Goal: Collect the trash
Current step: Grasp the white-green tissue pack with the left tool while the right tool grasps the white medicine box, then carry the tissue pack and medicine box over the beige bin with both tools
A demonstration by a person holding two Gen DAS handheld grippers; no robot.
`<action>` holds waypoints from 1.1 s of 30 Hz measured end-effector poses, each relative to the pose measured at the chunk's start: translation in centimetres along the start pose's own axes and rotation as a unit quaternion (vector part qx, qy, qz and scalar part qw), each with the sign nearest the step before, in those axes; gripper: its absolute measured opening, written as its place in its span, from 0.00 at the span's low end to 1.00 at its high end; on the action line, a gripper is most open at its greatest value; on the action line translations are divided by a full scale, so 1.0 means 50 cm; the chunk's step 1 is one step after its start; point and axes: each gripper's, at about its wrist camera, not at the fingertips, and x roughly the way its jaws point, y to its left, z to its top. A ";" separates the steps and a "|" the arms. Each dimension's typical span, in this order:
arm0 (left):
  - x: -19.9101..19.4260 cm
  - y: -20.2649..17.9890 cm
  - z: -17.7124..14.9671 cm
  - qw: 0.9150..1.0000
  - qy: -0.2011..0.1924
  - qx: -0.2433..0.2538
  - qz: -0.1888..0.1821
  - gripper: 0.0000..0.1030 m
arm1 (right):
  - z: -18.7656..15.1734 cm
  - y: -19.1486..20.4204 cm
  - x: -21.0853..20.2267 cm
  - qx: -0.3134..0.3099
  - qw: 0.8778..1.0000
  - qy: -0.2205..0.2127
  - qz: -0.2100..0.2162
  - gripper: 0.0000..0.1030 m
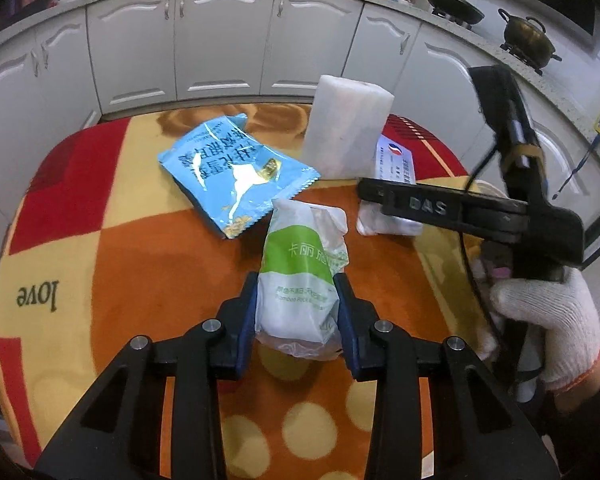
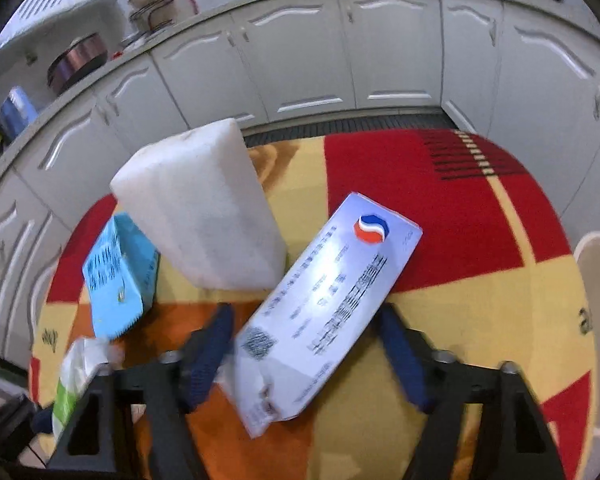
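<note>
My left gripper [image 1: 298, 304] is shut on a crumpled green-and-white tissue pack [image 1: 300, 280], which bulges between its blue pads; the pack also shows at the left edge of the right wrist view [image 2: 74, 380]. My right gripper [image 2: 304, 344] is open, its blue fingers [image 2: 208, 360] on either side of a flat white box with a red-and-blue logo [image 2: 324, 308]; no finger touches it. The right gripper's body shows in the left wrist view [image 1: 460, 208], above that white box [image 1: 384, 224]. A blue snack bag [image 1: 232, 172] lies behind the pack.
A tall white foam block [image 1: 346, 132] stands on the orange, red and yellow patterned cloth [image 1: 140, 260], just behind the white box [image 2: 204, 208]. White kitchen cabinets [image 1: 220, 40] run along the back. A white-gloved hand [image 1: 548, 320] holds the right gripper.
</note>
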 end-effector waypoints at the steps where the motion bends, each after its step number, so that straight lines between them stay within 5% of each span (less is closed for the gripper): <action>1: 0.004 -0.001 0.003 1.000 0.001 0.000 -0.004 0.33 | -0.002 -0.006 -0.008 -0.009 1.000 0.002 -0.001 0.56; 3: 0.010 -0.005 0.006 1.000 0.004 -0.002 -0.010 0.33 | -0.009 -0.023 -0.024 -0.018 1.000 0.010 0.003 0.49; 10: 0.060 -0.017 0.011 0.999 0.034 -0.012 -0.020 0.34 | -0.061 -0.103 -0.082 -0.043 0.997 0.060 0.027 0.49; 14: 0.080 -0.023 0.021 0.999 0.039 -0.020 -0.014 0.41 | -0.063 -0.106 -0.092 -0.033 0.999 0.037 0.015 0.63; 19: 0.092 -0.030 0.027 0.999 0.031 -0.018 -0.004 0.46 | -0.065 -0.083 -0.072 -0.033 0.999 0.023 -0.010 0.63; 21: 0.092 -0.034 0.026 0.999 0.028 -0.015 -0.002 0.45 | -0.070 -0.083 -0.069 -0.032 0.999 0.020 -0.017 0.50; 24: 0.087 -0.033 0.024 0.999 0.027 -0.017 -0.009 0.36 | -0.078 -0.089 -0.078 -0.034 0.999 0.011 -0.015 0.48; 33: 0.052 -0.091 0.024 1.000 0.005 -0.003 -0.026 0.34 | -0.090 -0.110 -0.156 -0.023 0.999 -0.027 0.013 0.47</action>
